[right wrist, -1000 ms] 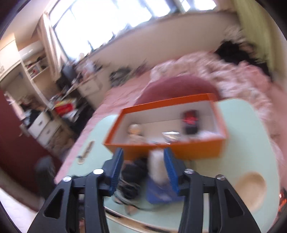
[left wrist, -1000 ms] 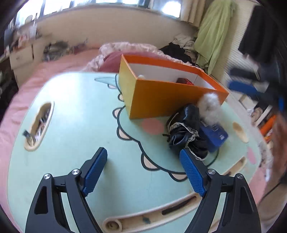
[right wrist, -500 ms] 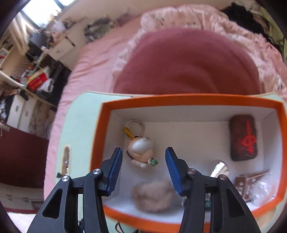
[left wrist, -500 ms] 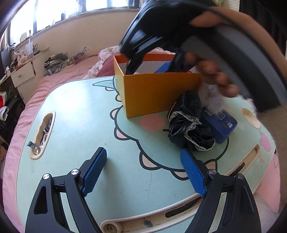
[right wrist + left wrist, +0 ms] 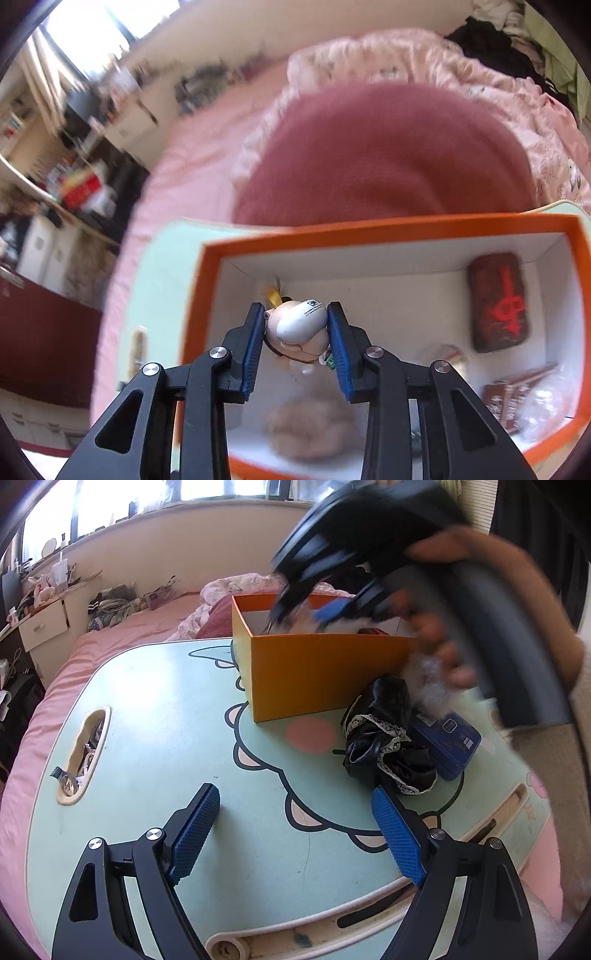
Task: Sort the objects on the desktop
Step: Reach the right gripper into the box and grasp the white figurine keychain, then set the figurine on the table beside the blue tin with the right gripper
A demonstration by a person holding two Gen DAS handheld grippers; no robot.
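Observation:
An orange box (image 5: pixel 325 672) stands on the mint green table (image 5: pixel 155 709). My right gripper (image 5: pixel 297 334) is inside the box (image 5: pixel 391 229), shut on a small doll keychain (image 5: pixel 299 326) with a yellow strap. In the left wrist view the right gripper (image 5: pixel 328 609) reaches down into the box, blurred. My left gripper (image 5: pixel 295 834) is open and empty, low over the table's front. A black lace cloth (image 5: pixel 388 742), a blue case (image 5: pixel 447 742) and a grey fluffy ball (image 5: pixel 428 686) lie right of the box.
The box also holds a dark red card (image 5: pixel 496 299), a fluffy beige ball (image 5: pixel 314 428), a brown packet (image 5: pixel 517 395) and a silver item (image 5: pixel 443 358). A table slot (image 5: pixel 86 749) at left holds small items. A pink bed (image 5: pixel 388 155) surrounds the table.
My right gripper went down into the box and closed on the doll keychain, which it now holds. The left gripper stayed almost still.

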